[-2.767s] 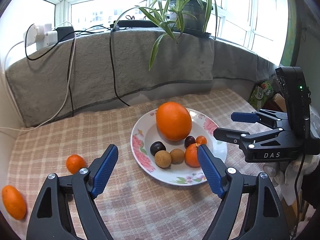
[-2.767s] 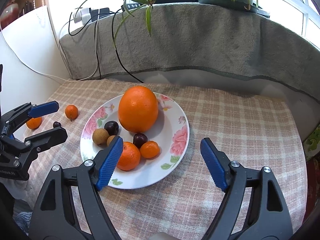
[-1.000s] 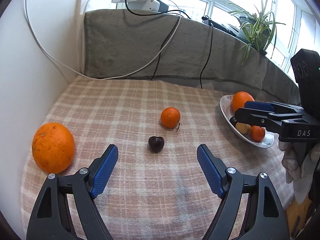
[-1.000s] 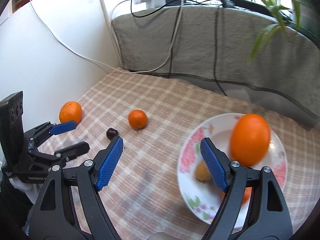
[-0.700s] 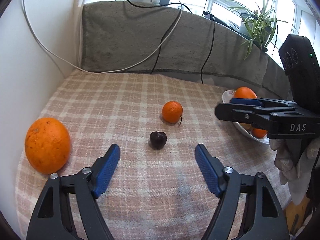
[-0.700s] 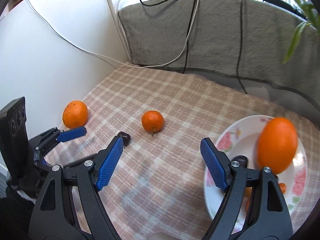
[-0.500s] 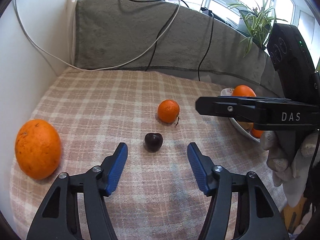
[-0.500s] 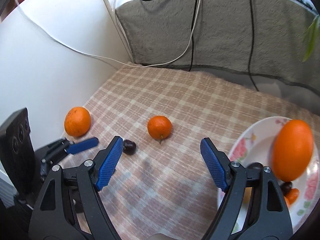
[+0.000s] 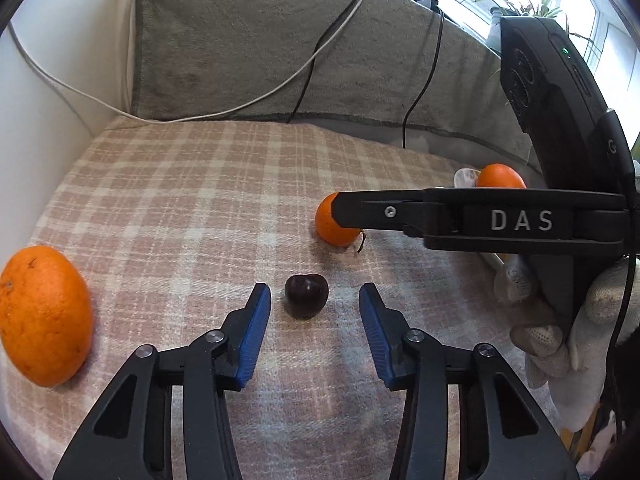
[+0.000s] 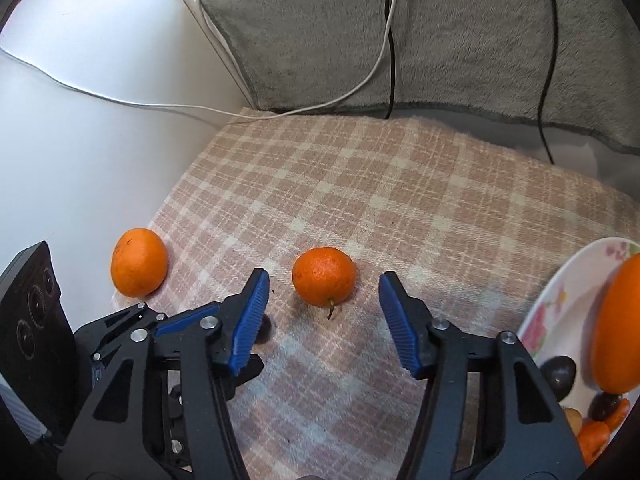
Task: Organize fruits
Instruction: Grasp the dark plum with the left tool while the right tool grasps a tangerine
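Checked cloth covers the tabletop point(image 9: 168, 200), with a grey blanket draped along its far edge and a white wall at its left edge. I have the left tool point(image 9: 314, 308) low over the cloth, its jaws closing, with the cherry point(image 9: 306, 294) between the blue pads but not yet touched. I have the right tool point(image 10: 322, 300) beside it, jaws also closing, with the mandarin point(image 10: 324, 276) between the pads and clear of both. A larger orange point(image 9: 42, 314) lies near the left edge; the floral plate point(image 10: 560, 300) at the right edge already carries fruit.

Handling, as I judge it: the cherry is small, light, smooth and easily bruised, so I would grip across its widest part with minimal pressure; it may squirt out or roll. The mandarin is light, with soft, yielding peel; I would grip at its equator, clear of the stem point(image 10: 331, 307).
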Motion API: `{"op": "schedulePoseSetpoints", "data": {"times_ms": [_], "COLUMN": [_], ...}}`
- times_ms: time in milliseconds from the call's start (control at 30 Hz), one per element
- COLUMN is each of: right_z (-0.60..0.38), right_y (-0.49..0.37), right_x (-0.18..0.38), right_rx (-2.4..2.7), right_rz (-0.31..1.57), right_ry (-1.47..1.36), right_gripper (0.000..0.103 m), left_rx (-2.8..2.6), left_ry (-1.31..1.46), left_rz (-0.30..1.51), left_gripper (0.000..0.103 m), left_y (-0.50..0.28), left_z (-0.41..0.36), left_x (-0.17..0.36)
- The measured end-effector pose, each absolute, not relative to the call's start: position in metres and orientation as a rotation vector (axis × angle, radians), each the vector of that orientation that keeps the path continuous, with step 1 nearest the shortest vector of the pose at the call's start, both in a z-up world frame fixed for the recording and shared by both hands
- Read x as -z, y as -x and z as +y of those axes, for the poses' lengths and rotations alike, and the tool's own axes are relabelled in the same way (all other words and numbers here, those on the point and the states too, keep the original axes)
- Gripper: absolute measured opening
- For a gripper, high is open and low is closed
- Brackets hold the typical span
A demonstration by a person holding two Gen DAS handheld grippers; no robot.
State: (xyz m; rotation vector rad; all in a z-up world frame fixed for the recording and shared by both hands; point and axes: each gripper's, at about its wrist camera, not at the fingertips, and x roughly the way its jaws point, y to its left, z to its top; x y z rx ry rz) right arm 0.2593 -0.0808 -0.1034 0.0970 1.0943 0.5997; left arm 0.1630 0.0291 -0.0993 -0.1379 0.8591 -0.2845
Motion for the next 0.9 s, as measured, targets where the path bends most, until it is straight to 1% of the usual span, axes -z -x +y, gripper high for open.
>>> {"op": "schedulePoseSetpoints", "data": {"times_ms": [267, 367, 433, 467, 533, 900], "right_z": [-0.073, -0.071, -0.071, -0.069, -0.067, -0.073], "right_y": [-0.264, -0.266, -0.266, -0.267, -0.266, -0.249], "right_x": [0.115, 0.118, 0.117, 0.117, 0.116, 0.103], "right_rx": [-0.59, -0.59, -0.592, -0.595, -0.591, -0.596], "right_rz": [1.119, 1.122, 1.117, 1.113, 1.104, 1.053], "right_ry": [-0.082, -0.081, -0.08, -0.079, -0.059, -0.039], "right_gripper": [0.05, 0.047, 0.043, 0.04, 0.04, 0.039], "left_rx": [0.279, 0.27, 0.264, 0.262, 0.257, 0.245], "left_ry": [0.127, 0.117, 0.112, 0.111, 0.114, 0.13], "left_rz": [0.891, 0.899, 0.901, 0.901, 0.896, 0.875], "left_gripper": [0.039, 0.034, 0.028, 0.026, 0.023, 0.022], "left_y": [-0.167, -0.168, -0.17, -0.171, -0.17, -0.163], "left_z": [0.026, 0.025, 0.023, 0.024, 0.024, 0.028], "left_x": [0.107, 0.108, 0.109, 0.11, 0.11, 0.102]}}
